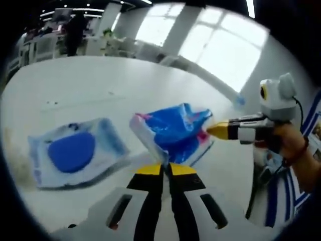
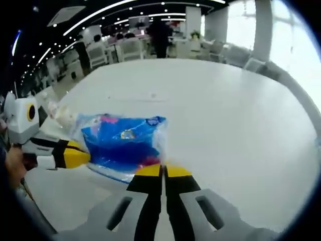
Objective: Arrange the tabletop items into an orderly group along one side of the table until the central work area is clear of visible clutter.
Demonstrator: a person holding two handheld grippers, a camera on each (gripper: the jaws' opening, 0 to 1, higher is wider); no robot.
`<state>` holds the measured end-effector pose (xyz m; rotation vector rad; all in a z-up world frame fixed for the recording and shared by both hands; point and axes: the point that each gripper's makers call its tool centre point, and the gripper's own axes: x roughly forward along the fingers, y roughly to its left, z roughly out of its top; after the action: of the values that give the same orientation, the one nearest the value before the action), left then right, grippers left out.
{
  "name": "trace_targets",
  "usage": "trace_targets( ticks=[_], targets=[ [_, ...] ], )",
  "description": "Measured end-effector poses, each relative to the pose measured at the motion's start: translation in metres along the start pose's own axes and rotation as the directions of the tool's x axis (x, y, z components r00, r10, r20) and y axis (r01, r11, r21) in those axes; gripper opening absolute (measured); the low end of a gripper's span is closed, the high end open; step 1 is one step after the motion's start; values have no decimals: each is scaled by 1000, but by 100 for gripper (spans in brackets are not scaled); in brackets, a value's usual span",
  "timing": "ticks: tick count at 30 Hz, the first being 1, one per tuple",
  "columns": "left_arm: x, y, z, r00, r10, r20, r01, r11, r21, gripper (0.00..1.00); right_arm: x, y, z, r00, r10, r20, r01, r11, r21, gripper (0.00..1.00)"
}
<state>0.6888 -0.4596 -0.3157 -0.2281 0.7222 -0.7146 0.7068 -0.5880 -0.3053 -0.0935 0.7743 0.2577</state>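
A blue plastic pack (image 1: 175, 128) with white and pink print hangs between both grippers over the white table (image 1: 100, 85). My left gripper (image 1: 165, 168) is shut on its near white edge. The right gripper (image 1: 214, 130) comes in from the right, and its yellow tip pinches the pack's other end. In the right gripper view the same blue pack (image 2: 125, 140) sits just ahead of my right gripper (image 2: 163, 170), whose jaws are closed on its lower edge. The left gripper (image 2: 80, 156) holds it from the left. A flat wipes pack (image 1: 75, 150) with a blue oval lid lies on the table at the left.
The white table (image 2: 225, 110) stretches far ahead. White chairs (image 2: 130, 47) and a standing person (image 2: 160, 32) are beyond its far edge. Bright windows (image 1: 220, 45) line one side. A hand (image 1: 293, 145) grips the right tool.
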Motion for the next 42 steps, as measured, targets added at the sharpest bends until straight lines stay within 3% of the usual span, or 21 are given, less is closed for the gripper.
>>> trace_targets(
  ticks=[3, 17, 31, 42],
  targets=[
    [8, 4, 3, 1000, 12, 11, -12, 1000, 4, 1, 6, -4, 2, 1000, -2, 3, 2, 1000, 3, 1],
    [36, 24, 13, 995, 78, 55, -69, 987, -148, 1, 41, -19, 13, 1000, -19, 16, 18, 999, 38, 2],
    [56, 36, 9, 989, 134, 54, -128, 986, -108, 1, 75, -27, 3, 1000, -15, -7, 15, 998, 61, 2],
    [70, 48, 4, 980, 197, 40, -192, 976, -99, 1, 88, -25, -3, 1000, 8, -9, -8, 997, 78, 2]
  ],
)
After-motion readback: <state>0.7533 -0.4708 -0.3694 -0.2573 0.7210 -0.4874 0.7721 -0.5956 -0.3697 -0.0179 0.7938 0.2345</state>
